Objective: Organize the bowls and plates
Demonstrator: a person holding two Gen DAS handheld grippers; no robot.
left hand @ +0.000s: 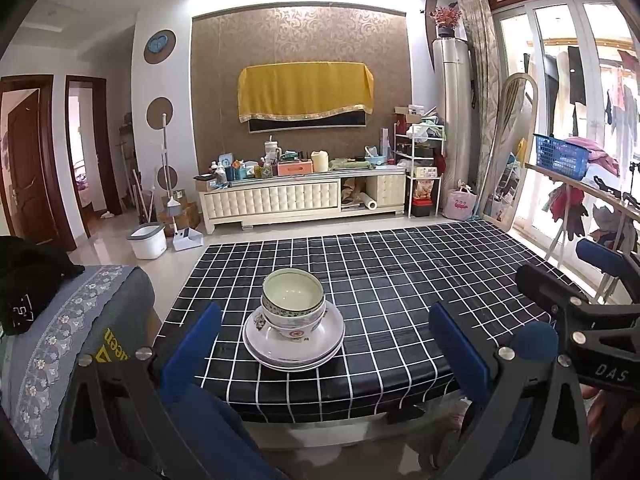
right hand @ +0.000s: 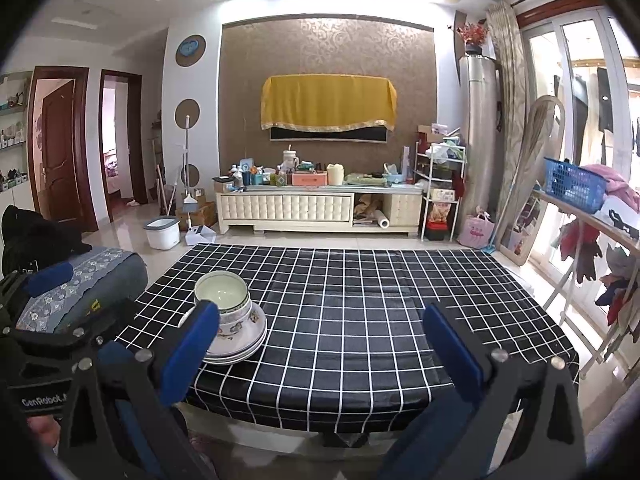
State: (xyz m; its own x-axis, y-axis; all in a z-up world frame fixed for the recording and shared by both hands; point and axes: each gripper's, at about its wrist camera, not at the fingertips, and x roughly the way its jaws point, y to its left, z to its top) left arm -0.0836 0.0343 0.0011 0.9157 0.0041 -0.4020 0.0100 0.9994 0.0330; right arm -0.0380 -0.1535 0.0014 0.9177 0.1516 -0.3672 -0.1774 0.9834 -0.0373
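Both tools are spread wide and grip nothing. Seen from its own camera, the left tool hangs at the near edge of the table, its blue pads standing either side of the crockery stack without touching it. That stack sits toward the near left part of the black cloth with its white grid: two shallow white plates lie nested, a patterned bowl with a red mark rests on them, and a second bowl with a dark patterned band sits inside the first, its pale inside empty and facing up. The right tool is likewise fully parted, aimed at the bare middle of the cloth; from its camera the stacked plates and top bowl lie to the left, partly behind its left pad. Each tool shows in the other's view at the frame edge, the right tool off to the right of the left one. A grey cushion with a floral trim lies left of the table, and a cream cabinet crowded with small items stands against the far wall under a yellow-draped screen.
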